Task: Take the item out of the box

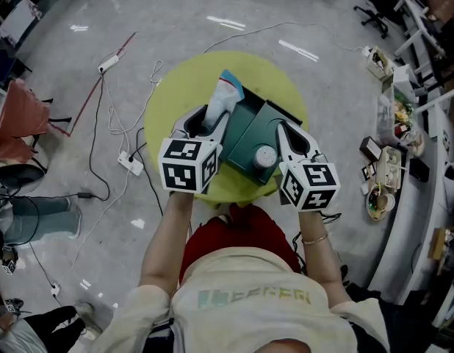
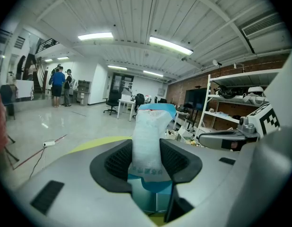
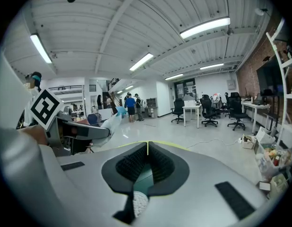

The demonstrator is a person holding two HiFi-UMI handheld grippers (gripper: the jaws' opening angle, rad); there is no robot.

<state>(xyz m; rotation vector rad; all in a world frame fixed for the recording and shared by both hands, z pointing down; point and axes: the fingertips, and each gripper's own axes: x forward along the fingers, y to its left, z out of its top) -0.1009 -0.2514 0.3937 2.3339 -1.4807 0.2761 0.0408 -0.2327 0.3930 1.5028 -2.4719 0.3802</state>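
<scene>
The round yellow-green worktop [image 1: 168, 98] is carrying a dark green box [image 1: 245, 134], which is sitting open near its middle. The task's thing, a white bag [image 1: 225, 94] with a blue top, is standing upright over the box's left side, most of it showing above the rim. The left hand-held gripper [image 1: 210, 120] is clamping that bag low down, its ribbed pads pressing both flanks so that the plastic is pinching in between them. The right hand-held gripper [image 1: 283, 132] is lying over the box's right side with its jaws drawn together and nothing between them, only green box and a white round cap [image 1: 265, 155] showing beneath. By my reading the lift is nearing its end, though I cannot tell whether the bag's foot is clear of the box. Doing it well is looking like a matter of raising the left hand straight up rather than tilting, since a soft bag is likely to be sagging above the grip and could be catching on the wall. The squeeze wants holding even, as thin film may be slipping. The right hand should be bearing down on the box so it is not riding up or sliding, and once the bag is clear, the bare worktop to the left is offering a place for it
</scene>
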